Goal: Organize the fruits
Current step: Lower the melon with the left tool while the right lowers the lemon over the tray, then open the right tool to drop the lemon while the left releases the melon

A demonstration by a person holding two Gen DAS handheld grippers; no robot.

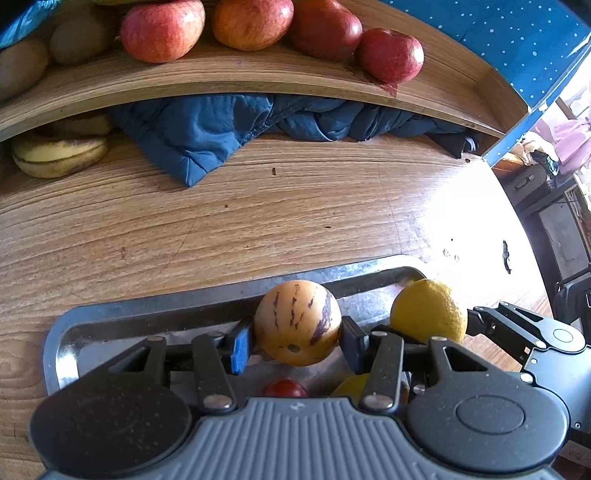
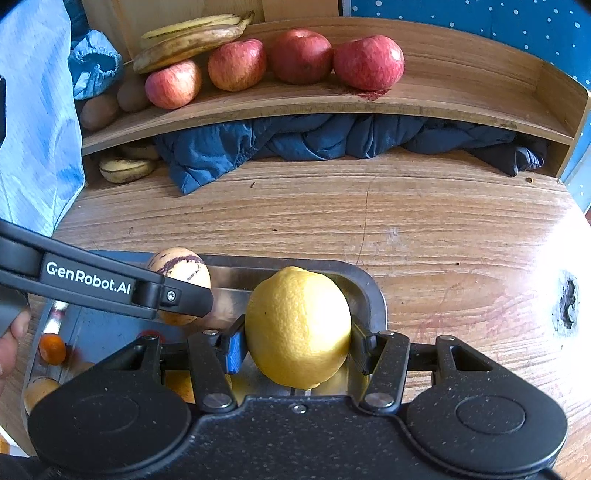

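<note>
Ahead of my tool: wood-grain counter [image 2: 332, 221] with a raised wooden shelf [image 2: 443, 107] along its far edge. Blue white-dotted wall [image 2: 480, 18] behind the shelf. Strong daylight glare on the counter, right of my tool; dark scorch mark [image 2: 567, 302] there.

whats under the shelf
A blue cloth fills most of the space under the shelf, with bananas at the left. Whatever lies behind the cloth is hidden.

two wrist views, both aimed across the table toward the shelf

the metal tray [image 1: 155, 314] is seen close below; the shelf [image 2: 332, 107], its apples [image 1: 162, 29] and the blue cloth [image 2: 295, 140] are shared farther off.
</note>
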